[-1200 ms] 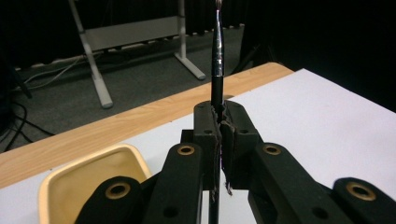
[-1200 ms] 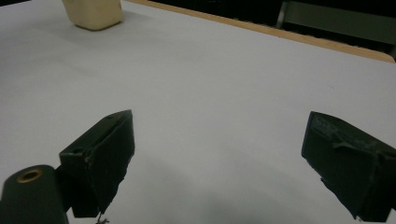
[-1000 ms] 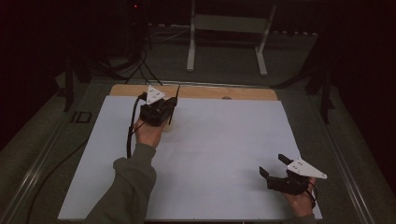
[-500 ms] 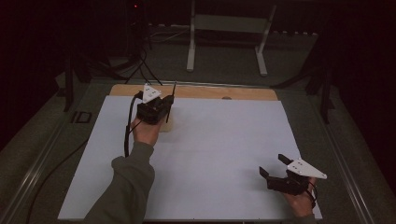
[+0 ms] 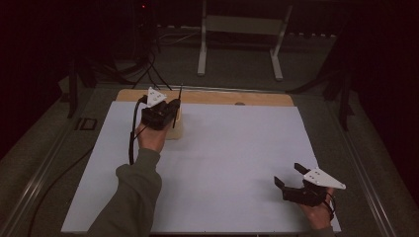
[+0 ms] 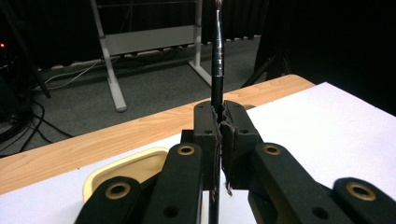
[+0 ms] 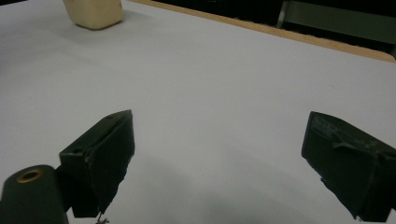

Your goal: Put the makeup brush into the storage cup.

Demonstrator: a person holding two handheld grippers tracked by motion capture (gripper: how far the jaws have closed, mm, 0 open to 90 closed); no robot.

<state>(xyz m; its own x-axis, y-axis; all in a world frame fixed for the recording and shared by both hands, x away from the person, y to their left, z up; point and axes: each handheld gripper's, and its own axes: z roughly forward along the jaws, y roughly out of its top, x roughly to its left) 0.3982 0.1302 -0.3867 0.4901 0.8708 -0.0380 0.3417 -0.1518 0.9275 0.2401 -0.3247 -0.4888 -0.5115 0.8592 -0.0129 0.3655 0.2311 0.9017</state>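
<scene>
My left gripper (image 5: pixel 167 109) (image 6: pixel 219 122) is shut on a thin black paintbrush (image 5: pixel 179 95) (image 6: pixel 217 56), which stands upright between the pads with its tip up. It hovers over a cream-coloured container (image 5: pixel 175 132) (image 6: pixel 122 169) near the far left of the white sheet (image 5: pixel 232 158). My right gripper (image 5: pixel 288 174) (image 7: pixel 229 163) rests at the near right corner of the sheet, jaws wide apart with nothing between them. In the right gripper view the cream container (image 7: pixel 93 11) sits far off at the top left.
A wooden board (image 5: pixel 222 98) (image 6: pixel 93 140) edges the far side of the white sheet. Beyond it a white metal stand (image 5: pixel 239 29) is on the dark floor. Black cables (image 5: pixel 59 173) run along the table's left side.
My left gripper has shifted slightly to the left with the brush still in it. The right gripper has stayed where it was.
</scene>
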